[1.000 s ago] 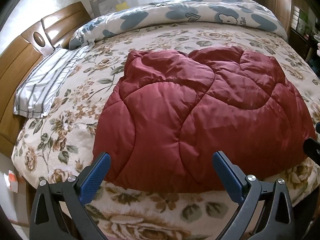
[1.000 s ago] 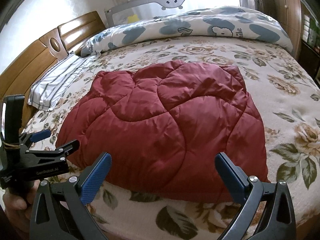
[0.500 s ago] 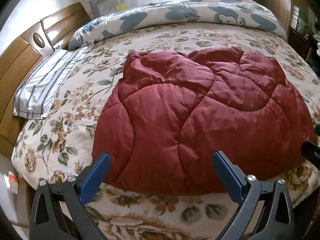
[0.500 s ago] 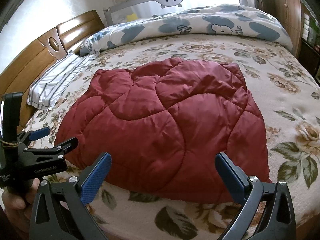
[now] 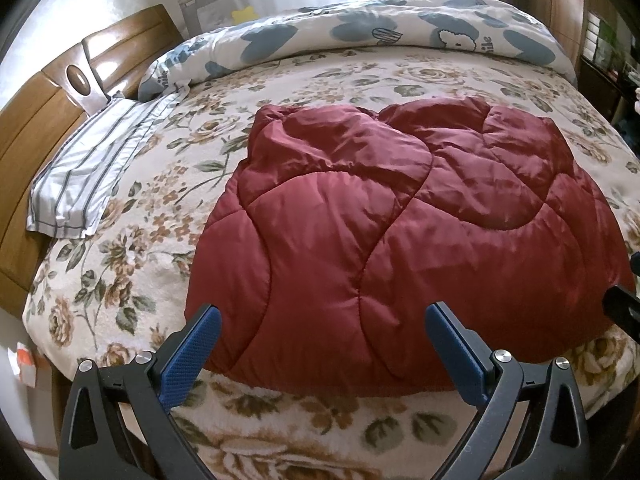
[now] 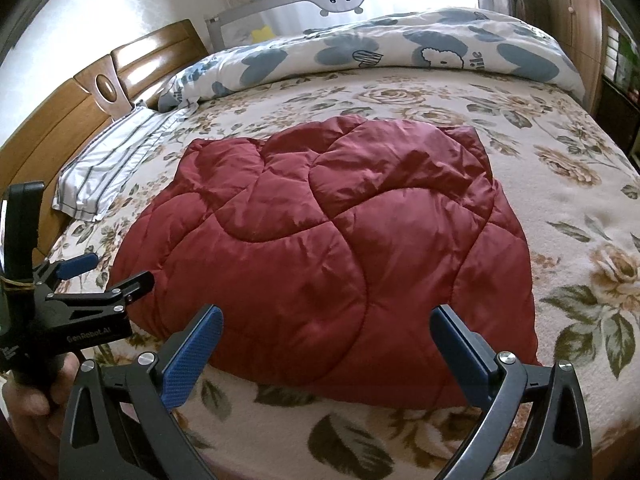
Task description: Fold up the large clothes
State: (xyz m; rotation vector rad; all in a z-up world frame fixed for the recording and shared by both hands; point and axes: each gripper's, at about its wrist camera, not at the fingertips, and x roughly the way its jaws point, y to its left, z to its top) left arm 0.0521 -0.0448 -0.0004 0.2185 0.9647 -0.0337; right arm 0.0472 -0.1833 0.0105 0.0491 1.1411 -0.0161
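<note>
Pillow (image 5: 86, 176) and duvet (image 5: 384, 36) flank quilted jacket (image 5: 400, 232), seemingly folded.

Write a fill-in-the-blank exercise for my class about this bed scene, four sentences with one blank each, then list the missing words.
1. The quilted garment lying on the bed is dark ____ in colour.
2. The blanket under it is printed with a ____ pattern.
3. The jaws of both the left gripper and the right gripper stand ____.
4. The pillow by the headboard has a ____ pattern.

Missing words: red; floral; open; striped
</note>
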